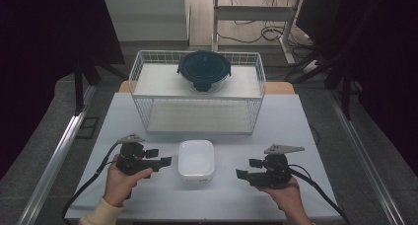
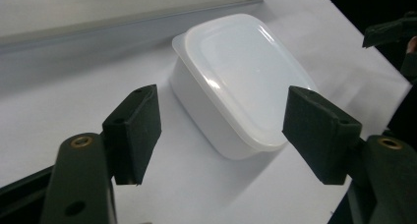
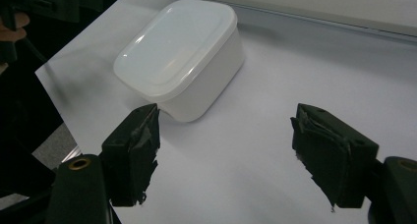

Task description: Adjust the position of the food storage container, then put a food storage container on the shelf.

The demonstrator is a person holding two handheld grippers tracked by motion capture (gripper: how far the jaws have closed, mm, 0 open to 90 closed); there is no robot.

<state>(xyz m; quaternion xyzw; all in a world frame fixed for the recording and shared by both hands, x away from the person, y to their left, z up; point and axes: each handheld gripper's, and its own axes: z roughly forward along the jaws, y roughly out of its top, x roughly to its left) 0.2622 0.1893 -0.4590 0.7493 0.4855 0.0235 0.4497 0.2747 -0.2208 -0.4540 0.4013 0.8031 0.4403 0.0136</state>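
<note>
A lidded white container (image 1: 196, 159) sits between the wide-open left gripper (image 1: 160, 157) and right gripper (image 1: 248, 168); a wire basket (image 1: 197, 114) holding a dark-lidded bowl (image 1: 204, 69) stands beyond.

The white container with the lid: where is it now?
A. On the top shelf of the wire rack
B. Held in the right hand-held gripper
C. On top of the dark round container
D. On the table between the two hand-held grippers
D: the white container rests on the table, apart from the left hand-held gripper and the right hand-held gripper at its sides.
</note>
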